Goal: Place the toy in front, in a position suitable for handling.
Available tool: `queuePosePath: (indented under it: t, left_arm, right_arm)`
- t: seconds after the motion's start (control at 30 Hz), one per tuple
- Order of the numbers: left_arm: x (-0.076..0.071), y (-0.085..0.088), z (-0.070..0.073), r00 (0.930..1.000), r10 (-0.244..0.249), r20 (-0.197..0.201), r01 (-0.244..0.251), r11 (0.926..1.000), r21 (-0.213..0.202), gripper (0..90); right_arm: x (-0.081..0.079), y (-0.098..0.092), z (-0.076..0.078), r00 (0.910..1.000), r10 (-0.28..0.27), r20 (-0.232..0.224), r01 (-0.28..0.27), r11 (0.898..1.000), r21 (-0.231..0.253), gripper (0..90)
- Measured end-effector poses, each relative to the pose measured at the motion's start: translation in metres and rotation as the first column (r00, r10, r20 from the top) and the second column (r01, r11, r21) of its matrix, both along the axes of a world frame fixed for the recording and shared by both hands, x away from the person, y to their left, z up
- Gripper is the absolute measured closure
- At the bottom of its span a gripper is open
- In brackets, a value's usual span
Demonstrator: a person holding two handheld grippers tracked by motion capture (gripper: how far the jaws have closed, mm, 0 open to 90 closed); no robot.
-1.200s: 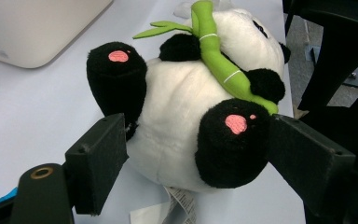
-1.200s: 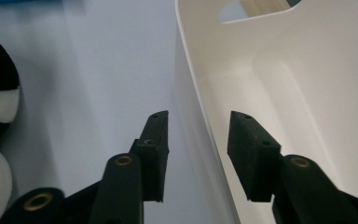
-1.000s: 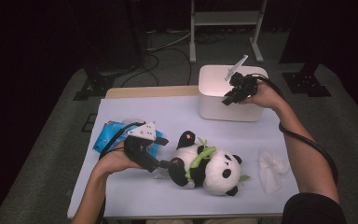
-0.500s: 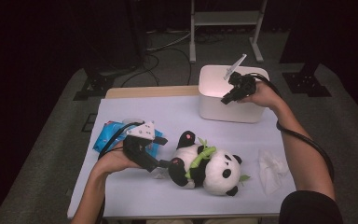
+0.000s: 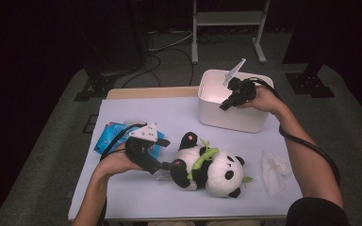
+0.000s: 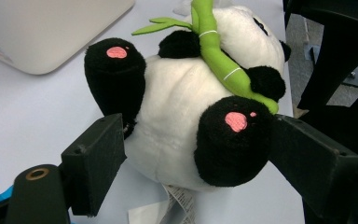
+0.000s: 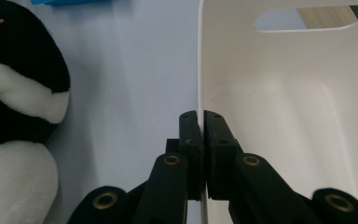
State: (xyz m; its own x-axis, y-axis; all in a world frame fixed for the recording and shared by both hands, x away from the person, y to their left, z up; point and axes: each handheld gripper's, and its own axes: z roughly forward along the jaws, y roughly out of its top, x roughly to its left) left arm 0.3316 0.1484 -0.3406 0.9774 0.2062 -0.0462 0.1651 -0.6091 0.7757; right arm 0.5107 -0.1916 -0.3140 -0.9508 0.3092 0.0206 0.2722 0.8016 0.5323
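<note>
A panda plush [image 5: 214,169] with a green bamboo stalk lies on its back on the pale table [image 5: 136,113]. My left gripper [image 5: 167,165] is at its bottom end, and in the left gripper view [image 6: 196,123] the jaws press on the panda [image 6: 177,93], one against a black foot, the other against the body. My right gripper [image 5: 224,106] is at the white bin [image 5: 235,117]. Its jaws have just been closing, and the gripper [image 7: 200,114] is shut with the bin's thin wall [image 7: 284,116] between the pads.
A blue packet [image 5: 108,136] lies under my left hand. A crumpled white tissue [image 5: 275,169] rests at the table's right, near my right forearm. A white stand's legs [image 5: 226,19] and cables sit on the floor behind the table.
The right hand has shifted a little left and down at the bin's rim. The left hand and the panda have stayed put.
</note>
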Motion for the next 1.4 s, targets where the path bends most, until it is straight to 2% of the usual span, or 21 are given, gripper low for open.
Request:
queuePosePath:
  t: [0.1, 0.13, 0.47, 1.4]
  left_arm:
    - [0.000, -0.001, -0.001, 1.0000, -0.006, 0.000, 0.006, 1.0000, 0.002, 18.1]
    - [0.000, -0.002, -0.001, 1.0000, -0.006, -0.001, 0.006, 1.0000, 0.000, 18.1]
    - [-0.001, -0.004, -0.001, 0.9999, -0.015, 0.000, 0.015, 0.9999, 0.001, 18.0]
    - [-0.003, -0.007, -0.002, 0.9992, -0.040, -0.001, 0.040, 0.9992, 0.006, 17.8]
  right_arm:
    - [-0.004, 0.002, 0.000, 0.9999, 0.015, 0.004, -0.015, 1.000, 0.001, 86.4]
    - [-0.011, 0.005, 0.000, 0.9995, 0.032, 0.005, -0.032, 0.999, 0.009, 86.4]
    - [-0.030, 0.013, 0.000, 0.9975, 0.069, 0.013, -0.069, 0.998, 0.013, 86.4]
    - [-0.073, 0.040, 0.000, 0.9916, 0.128, 0.016, -0.128, 0.992, 0.001, 86.4]
